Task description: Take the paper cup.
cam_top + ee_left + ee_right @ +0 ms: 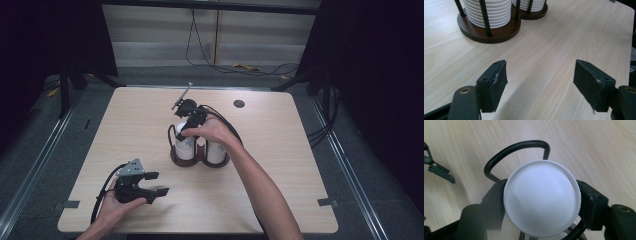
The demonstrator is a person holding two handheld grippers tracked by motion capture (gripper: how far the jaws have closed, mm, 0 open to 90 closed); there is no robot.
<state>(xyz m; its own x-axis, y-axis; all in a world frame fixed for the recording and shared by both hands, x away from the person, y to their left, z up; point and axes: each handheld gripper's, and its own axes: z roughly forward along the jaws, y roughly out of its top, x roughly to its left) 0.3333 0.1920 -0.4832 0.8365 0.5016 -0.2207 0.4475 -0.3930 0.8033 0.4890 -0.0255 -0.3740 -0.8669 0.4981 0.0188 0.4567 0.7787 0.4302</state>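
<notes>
Wooden counter (280, 190) pale, dark round plug far right of centre. Left tongs (153, 184) near left, low over counter, jaws wide apart, nothing between. Brown rack (200, 161) mid-counter, black wire loops, two white ribbed cup stacks. Right tongs (541, 202) above left stack, jaws clamped on top cup (542, 198) from both sides.

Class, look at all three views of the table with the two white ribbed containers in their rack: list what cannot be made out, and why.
- High view: the right gripper jaws, covered by the person's hand.
- Right gripper view: whether the pads actually press the white lid; its rim hides the contact.
- Left gripper view: the tops of the ribbed containers, cut off by the upper edge.
- High view: the small dark disc, too small to identify.
</notes>
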